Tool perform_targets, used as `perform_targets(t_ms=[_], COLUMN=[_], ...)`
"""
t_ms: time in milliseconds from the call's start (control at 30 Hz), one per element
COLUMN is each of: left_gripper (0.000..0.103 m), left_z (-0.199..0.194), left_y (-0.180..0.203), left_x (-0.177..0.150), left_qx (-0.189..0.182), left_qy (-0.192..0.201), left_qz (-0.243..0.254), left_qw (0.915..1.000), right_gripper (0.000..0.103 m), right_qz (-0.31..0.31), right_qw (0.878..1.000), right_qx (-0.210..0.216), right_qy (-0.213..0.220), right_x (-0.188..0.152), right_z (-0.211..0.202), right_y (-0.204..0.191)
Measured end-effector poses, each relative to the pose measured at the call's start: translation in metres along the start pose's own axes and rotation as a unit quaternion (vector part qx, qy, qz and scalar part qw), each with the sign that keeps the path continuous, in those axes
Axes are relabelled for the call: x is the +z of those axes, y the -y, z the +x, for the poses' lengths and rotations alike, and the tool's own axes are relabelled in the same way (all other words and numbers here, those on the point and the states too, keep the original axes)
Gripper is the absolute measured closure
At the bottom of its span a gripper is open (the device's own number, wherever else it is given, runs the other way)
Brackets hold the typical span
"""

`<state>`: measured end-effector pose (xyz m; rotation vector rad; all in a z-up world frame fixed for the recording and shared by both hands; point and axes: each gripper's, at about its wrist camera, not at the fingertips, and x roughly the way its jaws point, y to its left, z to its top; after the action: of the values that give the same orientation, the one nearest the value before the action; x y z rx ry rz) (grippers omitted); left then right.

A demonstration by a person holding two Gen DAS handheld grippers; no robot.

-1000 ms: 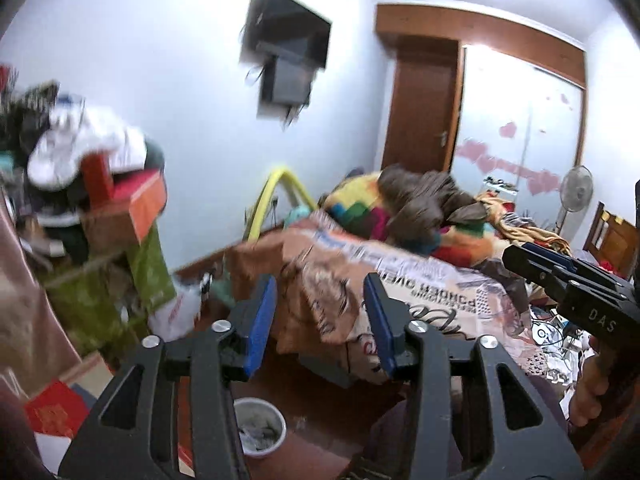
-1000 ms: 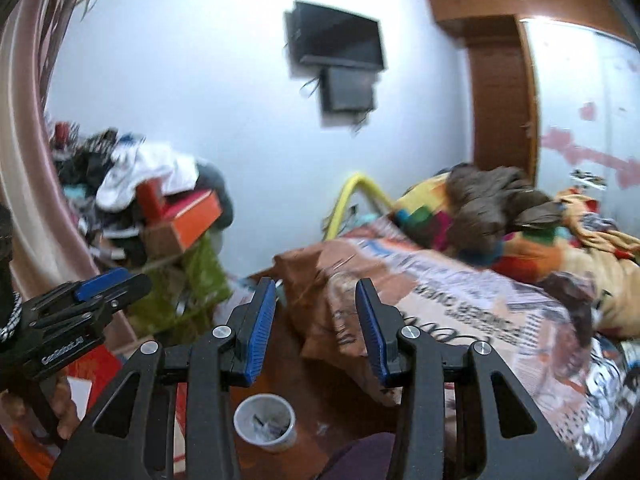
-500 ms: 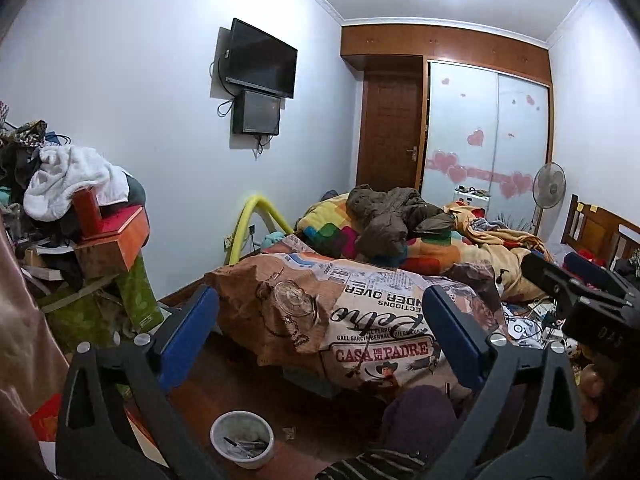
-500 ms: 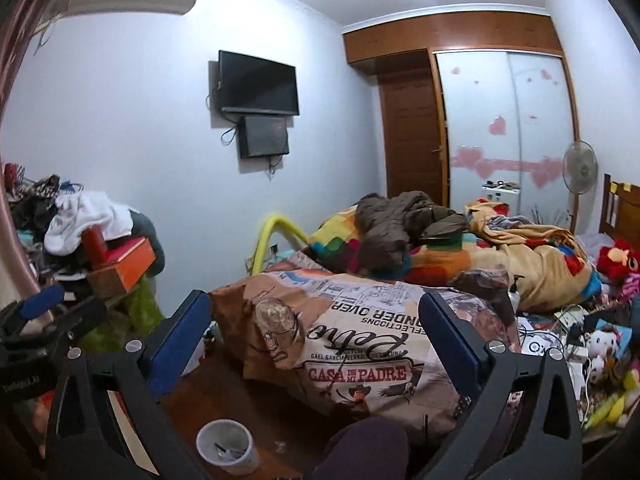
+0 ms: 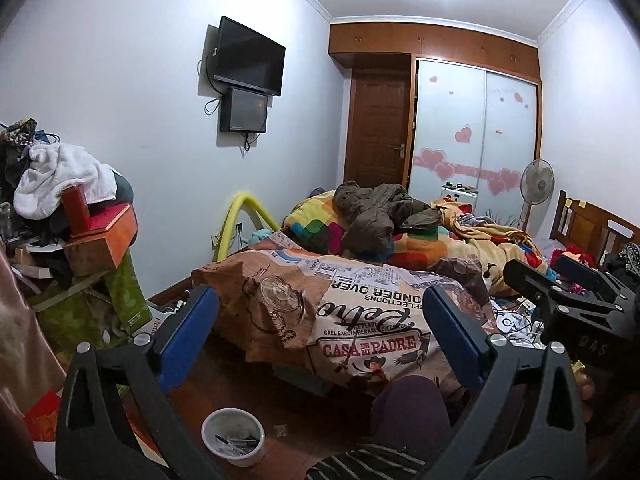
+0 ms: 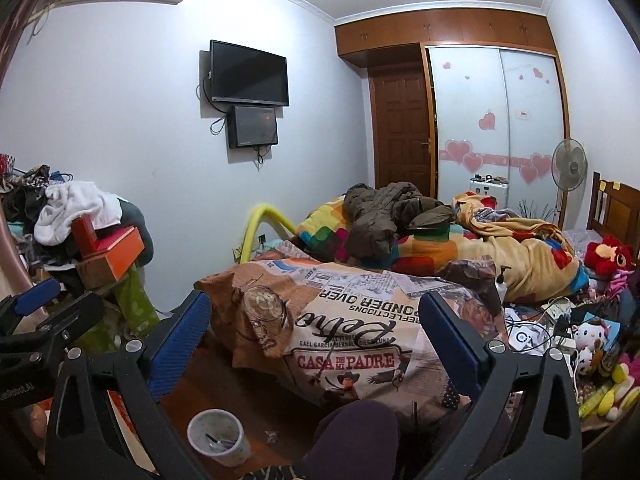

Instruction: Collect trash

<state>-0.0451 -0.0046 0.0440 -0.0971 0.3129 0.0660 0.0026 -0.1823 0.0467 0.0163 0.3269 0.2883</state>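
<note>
Both tools have just spread their blue-padded jaws from narrow to full width, and nothing sits between them. Left tool point(image 5: 320, 336) and right tool point(image 6: 316, 336) point over the bed's newspaper-print brown bedspread point(image 6: 344, 320). A small white plastic cup point(image 5: 233, 437), apparently holding dark scraps, stands on the wooden floor point(image 6: 188, 384) beside the bed, below the left tool's left finger.

One cup point(image 5: 233, 437), two screens point(image 5: 249, 57).

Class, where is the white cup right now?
In both wrist views the white cup stands on the wooden floor at bottom left, near the bed's foot.
</note>
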Motion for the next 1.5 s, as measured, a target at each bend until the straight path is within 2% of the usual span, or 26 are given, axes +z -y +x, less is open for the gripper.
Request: perform_targets(t_ms=[1500], left_gripper=[0.001], left_z=[0.006], left_y=[0.01], left_x=[-0.013], left_qx=[-0.014], left_qy=[-0.015], left_qz=[-0.008], left_qw=[0.9998], right_gripper=[0.0], right_qz=[-0.004], right_qw=[1.0], right_qx=[0.005], right_qy=[-0.005], right_x=[0.002], right_z=[-0.004], right_y=[0.016])
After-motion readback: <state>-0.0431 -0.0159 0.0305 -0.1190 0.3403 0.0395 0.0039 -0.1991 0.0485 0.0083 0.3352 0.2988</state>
